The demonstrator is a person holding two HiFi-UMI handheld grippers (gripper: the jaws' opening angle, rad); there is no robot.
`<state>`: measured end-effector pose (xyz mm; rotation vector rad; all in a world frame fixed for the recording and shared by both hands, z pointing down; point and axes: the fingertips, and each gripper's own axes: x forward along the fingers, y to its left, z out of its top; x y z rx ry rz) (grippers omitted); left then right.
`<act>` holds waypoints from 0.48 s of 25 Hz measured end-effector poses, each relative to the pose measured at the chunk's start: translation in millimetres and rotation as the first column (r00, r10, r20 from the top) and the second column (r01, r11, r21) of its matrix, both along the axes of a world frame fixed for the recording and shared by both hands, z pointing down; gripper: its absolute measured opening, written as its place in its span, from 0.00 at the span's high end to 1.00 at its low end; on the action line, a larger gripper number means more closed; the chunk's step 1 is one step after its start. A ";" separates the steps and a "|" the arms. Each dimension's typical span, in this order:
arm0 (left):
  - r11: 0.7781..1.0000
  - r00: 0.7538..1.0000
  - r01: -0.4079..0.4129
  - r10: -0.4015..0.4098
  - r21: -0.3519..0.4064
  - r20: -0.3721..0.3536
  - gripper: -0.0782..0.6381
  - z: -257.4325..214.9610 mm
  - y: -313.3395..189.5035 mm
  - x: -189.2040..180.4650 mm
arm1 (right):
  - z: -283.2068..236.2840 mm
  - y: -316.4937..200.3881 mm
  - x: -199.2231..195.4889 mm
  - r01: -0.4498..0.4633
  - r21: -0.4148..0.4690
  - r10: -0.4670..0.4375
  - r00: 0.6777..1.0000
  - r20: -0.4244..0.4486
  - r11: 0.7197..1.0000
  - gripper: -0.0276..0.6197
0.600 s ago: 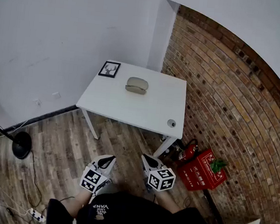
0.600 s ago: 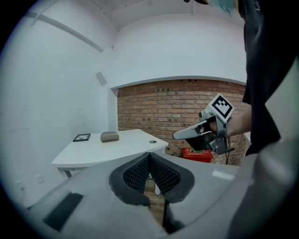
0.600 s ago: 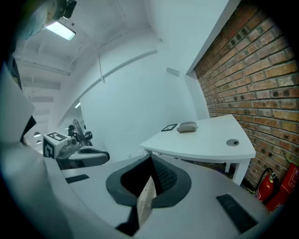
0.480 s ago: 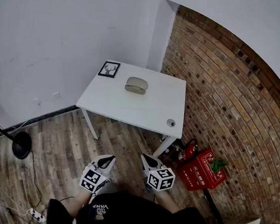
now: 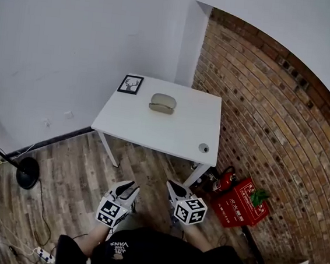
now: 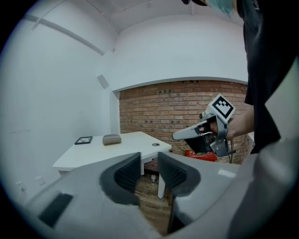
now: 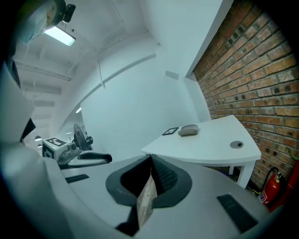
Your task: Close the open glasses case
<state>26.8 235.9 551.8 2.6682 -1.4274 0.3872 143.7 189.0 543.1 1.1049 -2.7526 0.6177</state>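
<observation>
The glasses case (image 5: 163,103) is a grey-beige oval lying near the far side of the white table (image 5: 153,130). From here I cannot tell how far its lid stands open. It also shows small in the left gripper view, case (image 6: 112,139), and in the right gripper view, case (image 7: 188,130). Both grippers hang close to the person's body, well short of the table and above the wooden floor. The left gripper (image 5: 130,188) has a narrow gap between its pads (image 6: 128,172) with nothing in it. The right gripper (image 5: 171,186) is shut, pads (image 7: 161,173) meeting at the tip, empty.
A small framed picture (image 5: 130,84) lies beside the case at the table's far left corner. A cable grommet (image 5: 203,148) sits near the front right corner. A brick wall, a fire extinguisher (image 5: 223,178) and a red box (image 5: 241,202) stand to the right. A round stand base (image 5: 27,172) is on the left.
The head view has shifted a little, so the table sits slightly lower and further right in the picture. Both grippers stay about where they were.
</observation>
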 end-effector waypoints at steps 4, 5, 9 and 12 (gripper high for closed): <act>1.000 1.000 -0.018 0.018 -0.005 -0.021 0.49 2.1 -20.7 -4.4 | -0.3 -20.5 -7.7 -0.018 0.011 0.019 1.000 -0.009 1.000 0.73; 1.000 0.999 -0.025 0.025 -0.007 -0.021 0.47 2.6 -26.9 -6.1 | 0.3 -26.5 -9.5 -0.023 0.007 0.023 1.000 -0.009 1.000 0.68; 0.998 0.998 -0.055 0.054 -0.032 -0.024 0.37 7.5 -55.8 -16.6 | 2.5 -53.3 -17.7 -0.048 -0.007 0.048 0.999 -0.012 0.999 0.62; 0.997 0.997 -0.064 0.063 -0.041 -0.034 0.35 7.4 -83.7 -31.0 | 1.8 -77.7 -28.1 -0.066 -0.014 0.066 0.998 -0.015 0.998 0.62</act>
